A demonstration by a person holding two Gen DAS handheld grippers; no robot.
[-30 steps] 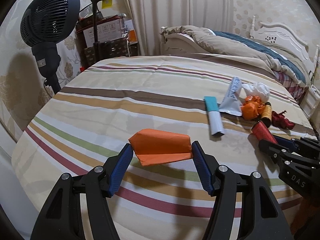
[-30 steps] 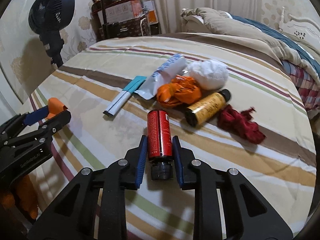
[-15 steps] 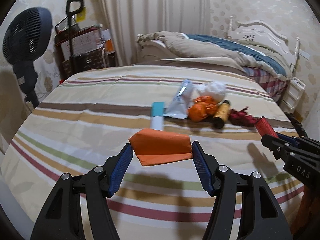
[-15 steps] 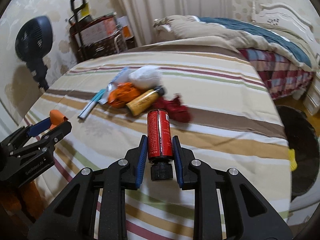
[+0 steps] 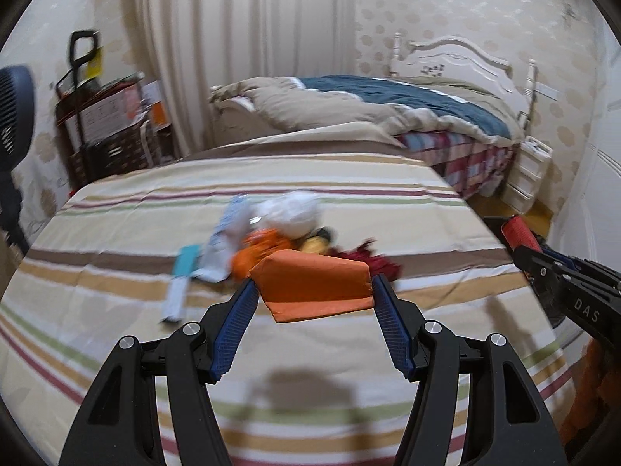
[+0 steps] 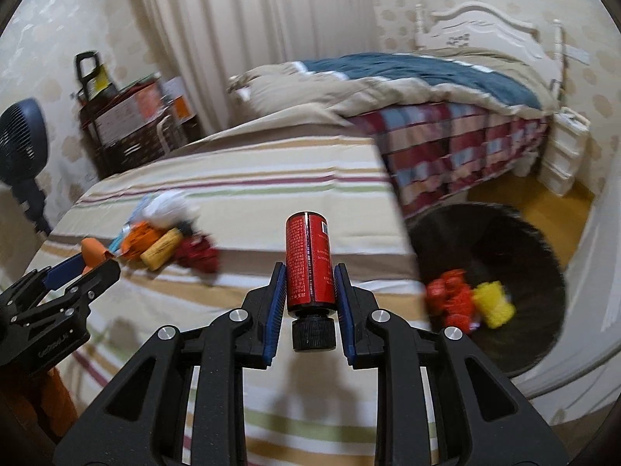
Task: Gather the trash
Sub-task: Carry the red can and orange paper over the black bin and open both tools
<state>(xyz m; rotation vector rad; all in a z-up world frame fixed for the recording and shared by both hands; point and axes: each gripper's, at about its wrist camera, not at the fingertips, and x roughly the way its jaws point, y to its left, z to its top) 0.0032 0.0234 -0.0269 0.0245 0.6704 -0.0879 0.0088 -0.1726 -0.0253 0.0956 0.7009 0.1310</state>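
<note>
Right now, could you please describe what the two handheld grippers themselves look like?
Both look alike. The left gripper and right gripper have matte black frames with triangular cut-outs, silver round bolts at the joints, and two fingers lined with ribbed blue pads. White lettering is printed on the side of each body; it reads "DAS" on the right one. No cables or sleeves are visible.

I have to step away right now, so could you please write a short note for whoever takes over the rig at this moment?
Left tool: shut on the orange folded paper, held above the striped bedspread.
Right tool: shut on the red bottle, cap toward the camera.
Black bin on the floor beside the bed, right of the red bottle in the right wrist view; red and yellow scraps already inside.
Left: drop both held pieces in the bin, then clear the pile on the bedspread: yellow bottle, red rag, orange wrapper, white wad, teal tube.
</note>
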